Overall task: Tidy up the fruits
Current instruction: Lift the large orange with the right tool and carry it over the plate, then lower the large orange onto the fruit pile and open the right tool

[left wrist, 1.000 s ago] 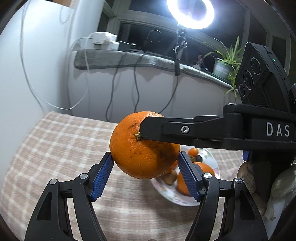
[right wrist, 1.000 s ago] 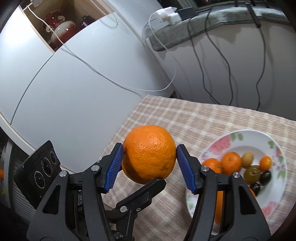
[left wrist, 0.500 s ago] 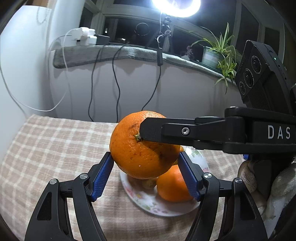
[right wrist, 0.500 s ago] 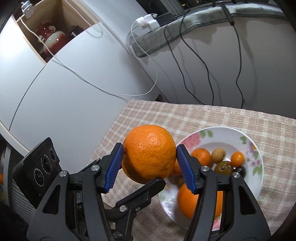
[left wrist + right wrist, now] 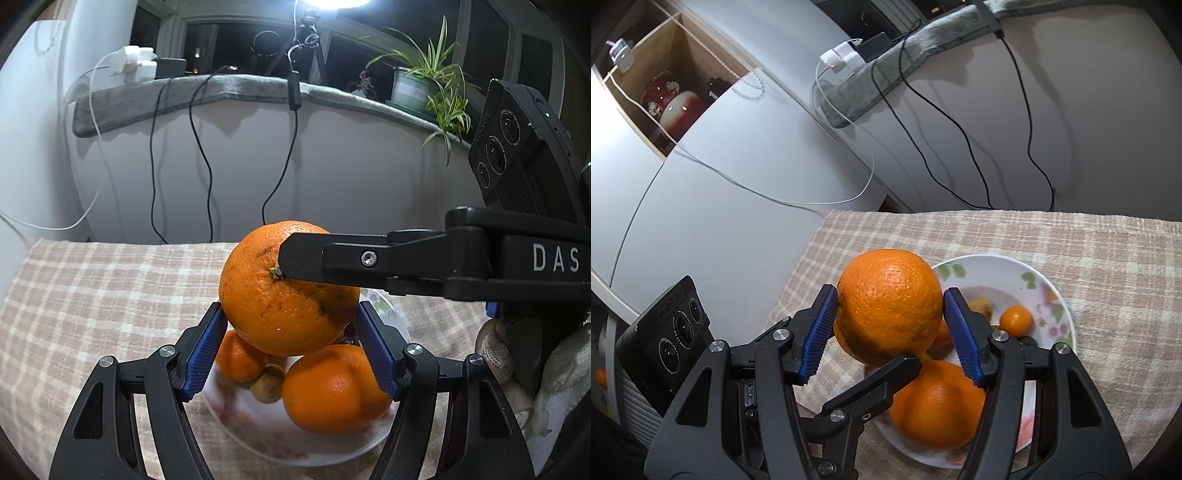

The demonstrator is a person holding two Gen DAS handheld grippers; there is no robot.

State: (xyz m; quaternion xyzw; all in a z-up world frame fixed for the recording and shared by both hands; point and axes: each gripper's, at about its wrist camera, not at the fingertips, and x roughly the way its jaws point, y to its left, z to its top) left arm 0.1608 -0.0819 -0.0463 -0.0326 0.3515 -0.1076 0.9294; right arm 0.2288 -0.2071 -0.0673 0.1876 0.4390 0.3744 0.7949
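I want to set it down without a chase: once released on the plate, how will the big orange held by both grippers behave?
The held orange is round, so it will probably roll. The floral plate already holds another large orange and small fruits, so it may settle against them or slide off. Its firm, pebbled peel likely gives the blue pads decent hold.
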